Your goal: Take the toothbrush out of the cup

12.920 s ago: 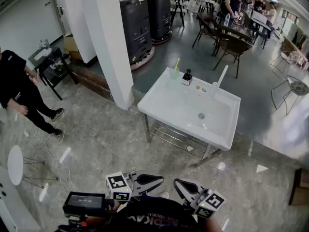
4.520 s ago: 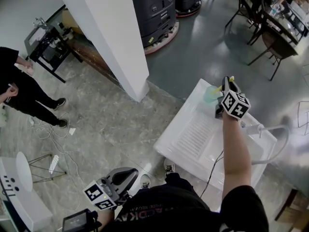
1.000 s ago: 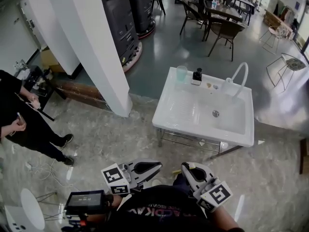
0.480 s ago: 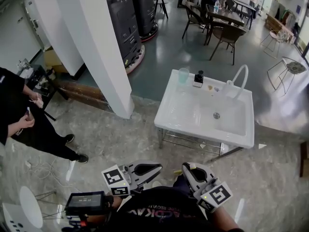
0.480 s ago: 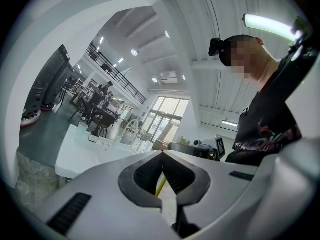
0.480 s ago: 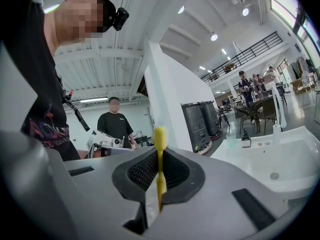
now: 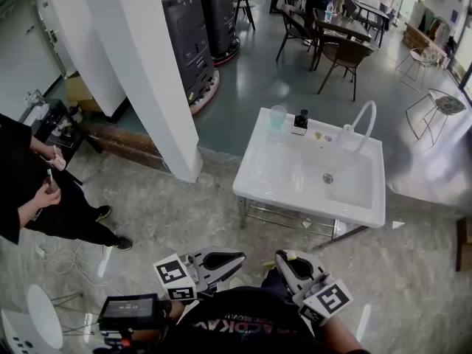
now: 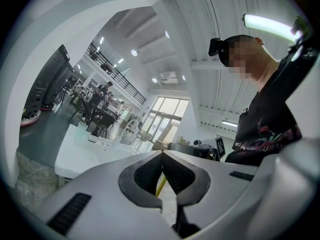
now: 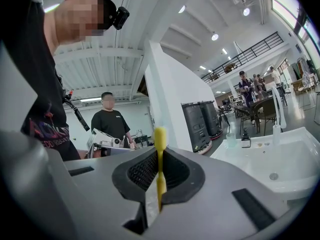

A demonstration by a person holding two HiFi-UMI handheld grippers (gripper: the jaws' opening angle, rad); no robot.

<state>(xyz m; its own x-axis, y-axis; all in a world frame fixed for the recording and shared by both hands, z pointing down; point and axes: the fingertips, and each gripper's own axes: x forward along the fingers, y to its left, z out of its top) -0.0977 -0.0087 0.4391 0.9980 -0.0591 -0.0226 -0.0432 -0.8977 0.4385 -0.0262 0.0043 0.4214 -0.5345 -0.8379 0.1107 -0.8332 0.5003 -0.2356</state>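
Note:
My right gripper point(image 9: 160, 151) is shut on a yellow toothbrush point(image 9: 160, 134), which stands upright between the jaws with its end poking out above them. In the head view this gripper point(image 7: 284, 260) is close to my body, far from the sink. The pale green cup point(image 7: 277, 116) stands on the back left corner of the white sink point(image 7: 310, 190) with no toothbrush in it, and it shows small in the right gripper view point(image 9: 230, 140). My left gripper point(image 7: 240, 259) is also held low by my body. Its jaws meet at the tips point(image 8: 162, 156), and a thin yellow sliver shows in the gap behind them.
A black bottle point(image 7: 300, 122) and a curved white faucet point(image 7: 361, 124) stand on the sink's back edge. A white pillar point(image 7: 140, 65) and black machines point(image 7: 192, 28) are to the left. A person in black point(image 7: 29, 190) stands at far left. Chairs and tables point(image 7: 332, 35) fill the back.
Earlier the toothbrush stood in the cup and my right gripper reached to it at the sink. Now that gripper is back by my body with the toothbrush. Over the last second, almost nothing moved.

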